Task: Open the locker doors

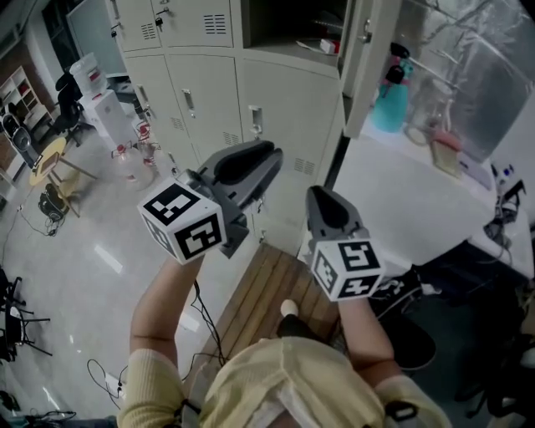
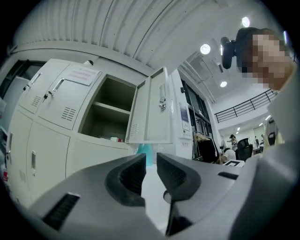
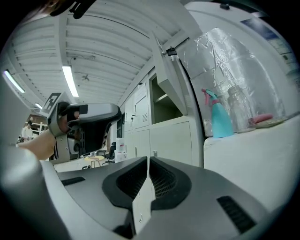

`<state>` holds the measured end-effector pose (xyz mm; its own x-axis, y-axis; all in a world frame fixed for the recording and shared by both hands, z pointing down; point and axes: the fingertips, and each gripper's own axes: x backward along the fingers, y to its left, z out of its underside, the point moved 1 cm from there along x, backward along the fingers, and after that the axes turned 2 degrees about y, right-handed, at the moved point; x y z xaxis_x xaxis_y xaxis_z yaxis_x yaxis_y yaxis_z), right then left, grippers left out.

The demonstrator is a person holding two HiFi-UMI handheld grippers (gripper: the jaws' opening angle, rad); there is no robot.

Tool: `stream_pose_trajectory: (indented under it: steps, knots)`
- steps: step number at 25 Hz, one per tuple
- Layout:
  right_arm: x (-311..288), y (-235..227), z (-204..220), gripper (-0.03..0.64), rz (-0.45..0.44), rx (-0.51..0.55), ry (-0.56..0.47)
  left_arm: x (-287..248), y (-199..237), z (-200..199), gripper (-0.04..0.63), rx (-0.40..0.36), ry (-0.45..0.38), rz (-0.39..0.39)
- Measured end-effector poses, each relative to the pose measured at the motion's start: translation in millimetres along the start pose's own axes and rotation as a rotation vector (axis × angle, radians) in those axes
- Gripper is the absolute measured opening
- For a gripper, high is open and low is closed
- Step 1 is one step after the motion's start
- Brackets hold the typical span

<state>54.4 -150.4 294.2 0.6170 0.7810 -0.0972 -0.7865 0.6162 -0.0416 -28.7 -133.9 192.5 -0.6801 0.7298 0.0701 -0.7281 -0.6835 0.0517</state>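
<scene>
A bank of beige lockers (image 1: 209, 92) stands ahead. One upper compartment (image 1: 288, 21) is open, and its door (image 1: 364, 58) is swung out to the right. The lockers below it are closed, one with a small handle (image 1: 255, 119). My left gripper (image 1: 272, 157) is held in the air in front of the closed lower doors, its jaws a narrow gap apart with nothing between them (image 2: 151, 157). My right gripper (image 1: 322, 194) hangs lower and to the right, shut and holding nothing (image 3: 148, 159). The open door (image 2: 152, 108) shows ahead in the left gripper view.
A white counter (image 1: 401, 192) at the right carries a teal spray bottle (image 1: 391, 100) and clear jars. Under me lies a slatted wooden board (image 1: 267, 292). At the far left are chairs and a round table (image 1: 50, 155). Cables trail on the floor (image 1: 109, 368).
</scene>
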Motion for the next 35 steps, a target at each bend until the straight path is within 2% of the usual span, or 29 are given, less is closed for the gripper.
stream_pose_trajectory:
  steps: [6,12,19,22,26,29,35]
  knots:
    - [0.2,7.6,8.7,-0.006,-0.008,-0.005,0.018,31.4,21.3,29.2,0.054,0.077,0.013,-0.083]
    - [4.2,14.3,15.6,-0.006,0.001,-0.009,0.023,61.5,34.6,55.2,0.018,0.197,0.005,-0.134]
    - [-7.7,12.0,25.2,-0.006,-0.02,-0.004,0.032,72.5,52.3,85.6,0.006,0.255,0.012,-0.218]
    - [-21.1,5.0,30.1,-0.006,-0.036,-0.005,0.042,69.7,67.0,103.5,0.006,0.239,0.03,-0.292]
    - [-36.9,-7.5,41.0,-0.006,-0.056,-0.019,0.069,60.8,77.3,126.7,0.006,0.147,0.111,-0.384]
    - [-48.7,-16.6,45.7,-0.006,-0.07,-0.027,0.083,49.7,83.2,137.5,0.008,0.097,0.16,-0.417]
    - [-66.3,-28.0,58.7,-0.006,-0.102,-0.021,0.103,40.6,95.7,158.7,0.013,0.109,0.188,-0.477]
